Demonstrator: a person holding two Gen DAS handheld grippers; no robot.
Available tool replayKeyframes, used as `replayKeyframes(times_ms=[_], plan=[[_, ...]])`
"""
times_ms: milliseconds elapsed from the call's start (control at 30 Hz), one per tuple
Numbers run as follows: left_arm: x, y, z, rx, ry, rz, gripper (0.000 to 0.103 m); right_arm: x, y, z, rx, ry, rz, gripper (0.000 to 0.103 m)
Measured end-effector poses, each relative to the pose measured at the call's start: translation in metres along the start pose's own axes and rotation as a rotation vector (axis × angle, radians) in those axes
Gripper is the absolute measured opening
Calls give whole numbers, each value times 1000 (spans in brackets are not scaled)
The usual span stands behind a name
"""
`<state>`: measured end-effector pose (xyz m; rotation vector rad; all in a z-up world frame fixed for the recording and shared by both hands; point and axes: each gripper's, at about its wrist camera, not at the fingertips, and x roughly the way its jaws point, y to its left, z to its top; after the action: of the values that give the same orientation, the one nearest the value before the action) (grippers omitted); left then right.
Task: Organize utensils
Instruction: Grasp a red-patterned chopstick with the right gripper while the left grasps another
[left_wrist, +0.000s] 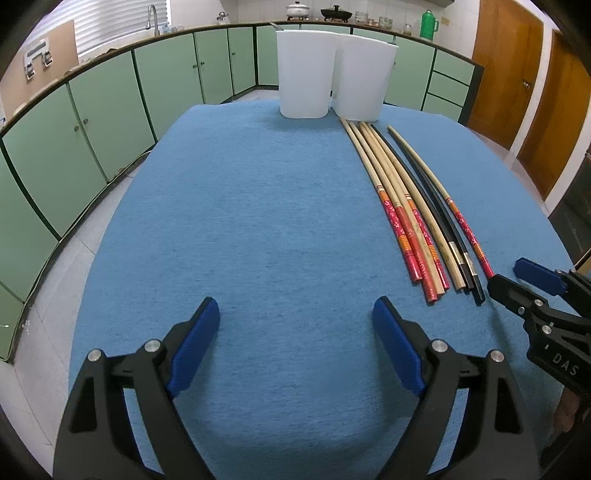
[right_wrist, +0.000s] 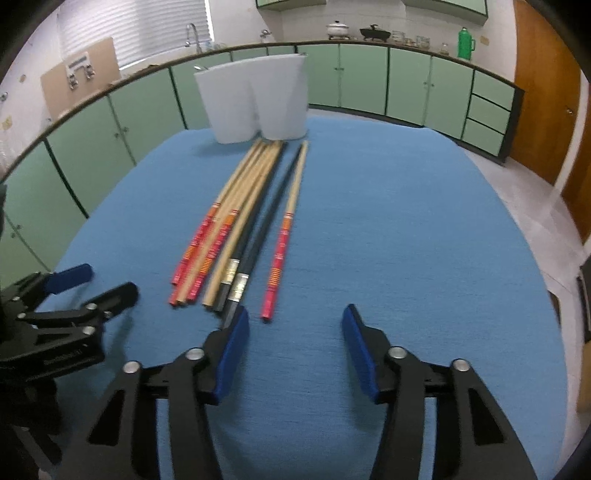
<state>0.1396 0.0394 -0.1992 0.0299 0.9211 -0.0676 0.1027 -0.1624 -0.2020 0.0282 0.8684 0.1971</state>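
Blue-padded right tongs (right_wrist: 291, 332), spread wide and empty, hover just behind the loose fan of red-ended bamboo and black chopsticks (right_wrist: 240, 236); left tongs (left_wrist: 295, 332) gape empty beside them. Pinching one stick could roll its touching neighbours away from the white plastic holder (right_wrist: 255, 103) beyond.

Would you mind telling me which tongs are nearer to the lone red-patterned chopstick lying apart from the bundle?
Right. The right tongs sit open just behind the lone chopstick's red end; the left tongs, also open, sit farther left, beyond the bundle.
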Motion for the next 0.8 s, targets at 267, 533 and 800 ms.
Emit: replayKeyframes(times_ms=[267, 533, 800], plan=[[2, -6, 3, 7, 10, -9, 83, 4, 4, 3, -29, 6, 18, 7], [9, -30, 9, 50, 29, -45, 83, 0, -16, 0, 20, -3, 3, 6], [14, -38, 11, 58, 28, -43, 83, 1, -24, -2, 46, -9, 6, 6]])
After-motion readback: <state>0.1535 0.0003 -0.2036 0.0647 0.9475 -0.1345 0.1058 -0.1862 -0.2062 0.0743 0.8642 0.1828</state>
